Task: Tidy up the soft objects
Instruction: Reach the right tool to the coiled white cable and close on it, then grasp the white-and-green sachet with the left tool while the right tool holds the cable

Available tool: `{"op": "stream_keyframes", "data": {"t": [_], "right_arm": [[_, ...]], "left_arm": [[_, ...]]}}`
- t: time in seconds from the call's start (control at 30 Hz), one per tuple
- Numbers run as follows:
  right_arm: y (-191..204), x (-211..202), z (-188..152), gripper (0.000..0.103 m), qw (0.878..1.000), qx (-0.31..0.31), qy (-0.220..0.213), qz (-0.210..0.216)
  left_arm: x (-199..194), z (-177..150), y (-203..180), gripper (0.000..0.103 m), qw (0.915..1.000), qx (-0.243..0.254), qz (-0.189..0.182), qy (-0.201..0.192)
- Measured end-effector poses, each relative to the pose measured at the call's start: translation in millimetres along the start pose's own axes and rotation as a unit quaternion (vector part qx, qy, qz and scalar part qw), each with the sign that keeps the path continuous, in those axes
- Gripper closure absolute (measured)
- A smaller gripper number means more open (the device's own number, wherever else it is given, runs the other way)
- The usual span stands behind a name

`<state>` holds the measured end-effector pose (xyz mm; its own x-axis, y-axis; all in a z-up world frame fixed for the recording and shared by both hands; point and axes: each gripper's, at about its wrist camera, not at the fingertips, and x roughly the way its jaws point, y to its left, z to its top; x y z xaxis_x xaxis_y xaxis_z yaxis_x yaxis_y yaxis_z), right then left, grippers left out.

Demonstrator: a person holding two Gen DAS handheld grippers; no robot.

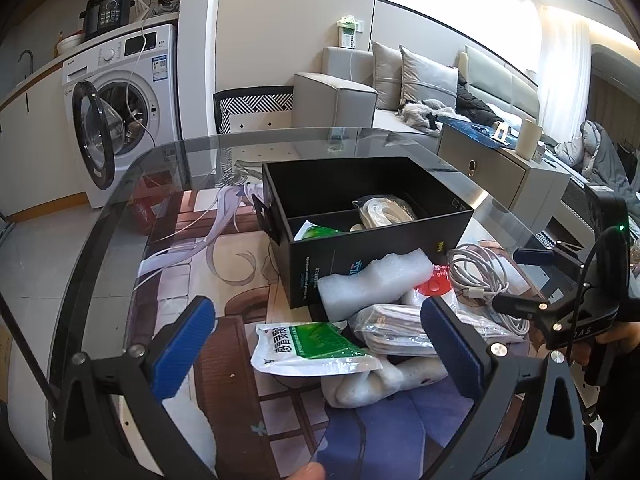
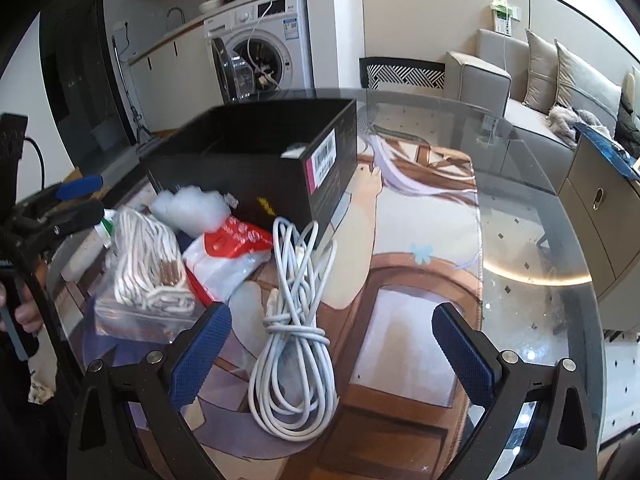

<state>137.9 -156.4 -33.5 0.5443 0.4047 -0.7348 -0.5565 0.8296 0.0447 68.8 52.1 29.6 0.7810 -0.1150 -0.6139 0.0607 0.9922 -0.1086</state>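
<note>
Both grippers' fingers apart, left gripper [image 1: 316, 344] over green packet [image 1: 312, 346], right gripper [image 2: 332, 354] over cable [image 2: 294, 344].

Both grippers, left [image 1: 316, 344] and right [image 2: 332, 354], hover (jaws spread).

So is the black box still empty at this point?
No: in the left wrist view the black box already holds a green-and-white packet and a bagged white bundle.
</note>
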Motion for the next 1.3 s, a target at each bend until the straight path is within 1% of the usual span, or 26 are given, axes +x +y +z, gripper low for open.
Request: {"op": "stream_keyframes", "data": {"t": [0.37,0.47,0.57,0.63,0.7,0.77,0.9,1.0,1.03,1.07,1.13,1.3], "right_arm": [[1,18,-2,0.001,0.999,0.012,0.031,-0.003],[3,22,-1,0.001,0.999,0.007,0.041,-0.013],[9,27,1,0.001,0.998,-0.005,0.052,-0.032],[8,26,0,0.001,0.998,-0.003,0.05,-0.032],[8,26,0,0.003,0.998,-0.004,0.048,-0.035],[10,23,0,0.016,0.999,-0.007,0.039,-0.037],[15,20,-1,0.03,0.999,-0.015,0.026,-0.032],[19,18,-2,0.043,0.999,-0.025,0.022,-0.024],[20,18,-2,0.049,0.999,-0.028,0.02,-0.021],[22,17,-2,0.052,0.999,-0.033,0.018,-0.018],[24,16,-2,0.068,0.999,-0.034,0.016,-0.012],[26,10,-5,0.069,0.999,-0.042,0.011,0.0]], "left_arm": [[4,-1,4,0.0,1.0,-0.002,0.001,0.004],[4,-1,4,0.0,1.0,-0.004,0.002,0.005],[4,-1,5,0.0,1.0,-0.003,0.002,0.005],[4,-1,5,0.0,1.0,-0.004,0.002,0.005],[4,-1,5,0.0,1.0,-0.004,0.001,0.005],[4,-1,5,0.0,1.0,-0.005,0.003,0.005],[4,-1,5,0.0,1.0,-0.005,0.003,0.004],[3,-1,5,0.0,1.0,-0.004,0.004,0.003],[3,-1,6,0.0,1.0,-0.004,0.004,0.003],[2,-1,5,0.0,1.0,-0.004,0.003,0.003],[1,-1,5,0.0,1.0,-0.004,0.001,0.002],[0,0,3,0.0,1.0,-0.002,-0.005,0.004]]}}
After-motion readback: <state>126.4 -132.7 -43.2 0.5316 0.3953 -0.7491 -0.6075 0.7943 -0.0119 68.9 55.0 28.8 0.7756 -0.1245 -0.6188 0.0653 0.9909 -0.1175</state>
